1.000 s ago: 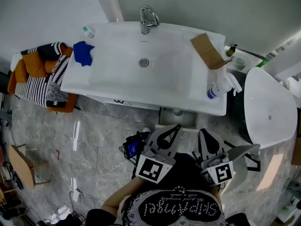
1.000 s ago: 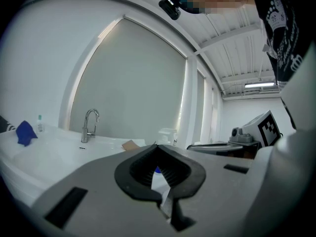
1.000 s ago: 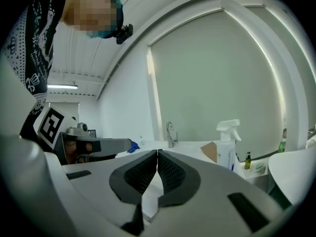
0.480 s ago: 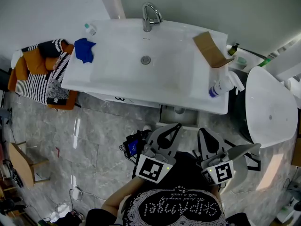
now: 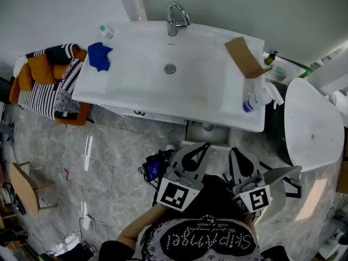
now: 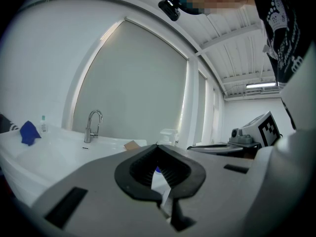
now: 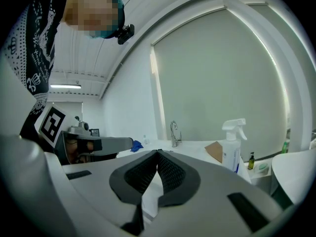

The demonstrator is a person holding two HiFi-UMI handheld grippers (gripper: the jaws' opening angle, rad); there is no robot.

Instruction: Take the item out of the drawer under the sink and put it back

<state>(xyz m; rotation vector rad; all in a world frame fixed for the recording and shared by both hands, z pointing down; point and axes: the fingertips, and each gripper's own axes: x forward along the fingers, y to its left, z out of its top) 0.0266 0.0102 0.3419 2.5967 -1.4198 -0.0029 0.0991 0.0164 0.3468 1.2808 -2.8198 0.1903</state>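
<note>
Your head has tipped a little since a second ago, so the white rectangular sink basin (image 5: pixel 163 109) and its chrome curved tap (image 5: pixel 177 18) now sit slightly higher and further right in the head view. Both grippers are where they were, low against your body.

Your left gripper (image 6: pixel 158 146) has its jaws pressed together, tips meeting and nothing between the ribbed pads. Your right gripper (image 7: pixel 158 152) is the same, closed tip to tip and empty. Both point toward the sink front and stand well apart from it, over the grey marble floor (image 5: pixel 119 162).

The drawer under the sink shows only as a narrow grey strip of cabinet (image 5: pixel 206 134) below the basin's front edge. From here you cannot tell whether it is pulled out, and the item itself cannot be made out in any view.

On the sink's left rim lies a crumpled blue cloth (image 5: pixel 100 56), with a small clear bottle (image 5: pixel 106 32) just beyond it. On the right rim a flat brown cardboard piece (image 5: pixel 244 57) rests at an angle, and a white spray bottle with a blue base (image 5: pixel 260 98) lies near the front right corner. Left of the sink sits an orange chair piled with black-and-white striped fabric (image 5: pixel 49 83).
</note>
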